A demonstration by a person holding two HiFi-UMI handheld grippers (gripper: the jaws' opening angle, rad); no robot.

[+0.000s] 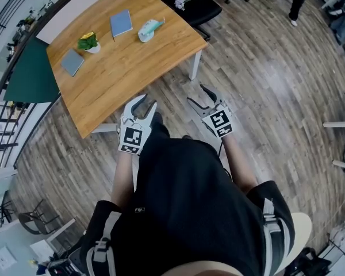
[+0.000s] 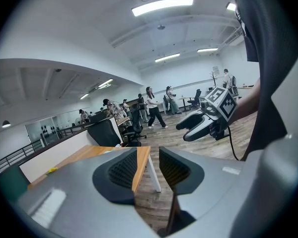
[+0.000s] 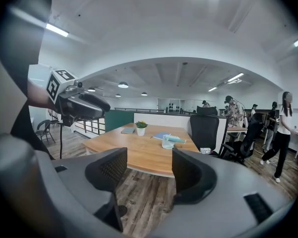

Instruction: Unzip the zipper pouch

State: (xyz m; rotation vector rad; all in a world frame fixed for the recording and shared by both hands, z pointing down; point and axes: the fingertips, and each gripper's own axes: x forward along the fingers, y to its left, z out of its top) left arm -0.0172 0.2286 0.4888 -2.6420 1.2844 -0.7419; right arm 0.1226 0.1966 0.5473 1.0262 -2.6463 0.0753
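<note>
Plank-floor office: left gripper (image 1: 148, 100) is showing a narrow empty gap and right gripper (image 1: 194, 92) a wider one, both hovering short of the table (image 1: 103, 91). Pouch (image 1: 151, 29) is lying near its far edge, and pot (image 1: 92, 49) is holding a plant (image 1: 87, 40). Right gripper view is catching the pouch, left one isn't.

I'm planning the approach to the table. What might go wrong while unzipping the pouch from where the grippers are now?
1. The pouch lies near the table's far edge: a long reach, and a push may slide it off.
2. The left gripper and right gripper are both open and empty; unless one pins the pouch, it will likely drag with the zipper.
3. The blue notebook beside it may get knocked.
</note>
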